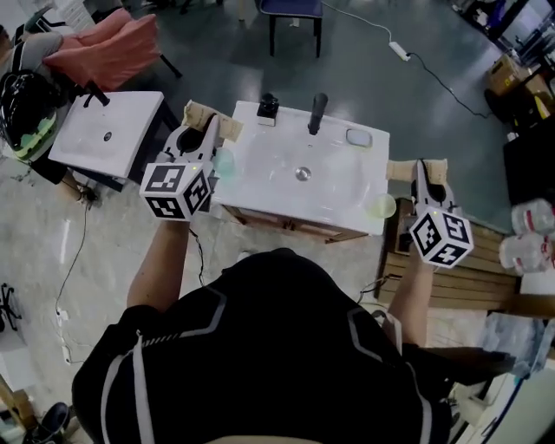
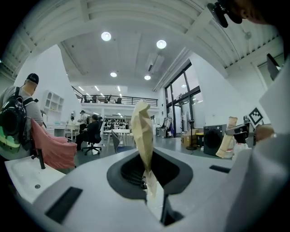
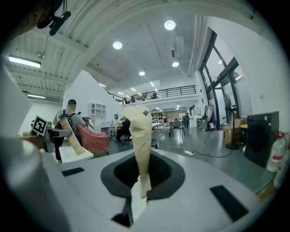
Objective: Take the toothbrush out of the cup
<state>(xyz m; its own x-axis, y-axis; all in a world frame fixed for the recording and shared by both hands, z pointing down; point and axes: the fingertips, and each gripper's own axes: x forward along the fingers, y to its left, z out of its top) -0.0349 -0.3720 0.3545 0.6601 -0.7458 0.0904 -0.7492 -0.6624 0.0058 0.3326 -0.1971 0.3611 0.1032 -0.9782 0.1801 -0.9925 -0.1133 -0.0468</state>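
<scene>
A white sink (image 1: 260,186) stands below me, with a black faucet (image 1: 317,113) at its back. A pale green cup (image 1: 224,162) sits at its left edge and a yellowish cup (image 1: 381,206) at its front right corner. No toothbrush can be made out in any view. My left gripper (image 1: 212,121) is held up beside the green cup, its tan fingers (image 2: 141,131) pressed together with nothing between them. My right gripper (image 1: 416,169) hovers right of the sink above the yellowish cup, and its fingers (image 3: 138,136) are also shut and empty.
A second white basin (image 1: 108,130) stands to the left, with a pink chair (image 1: 104,43) behind it. A wooden pallet (image 1: 451,277) lies to the right, and a dark chair (image 1: 292,13) stands behind the sink. A small black object (image 1: 268,107) and a grey dish (image 1: 358,137) rest on the sink's back.
</scene>
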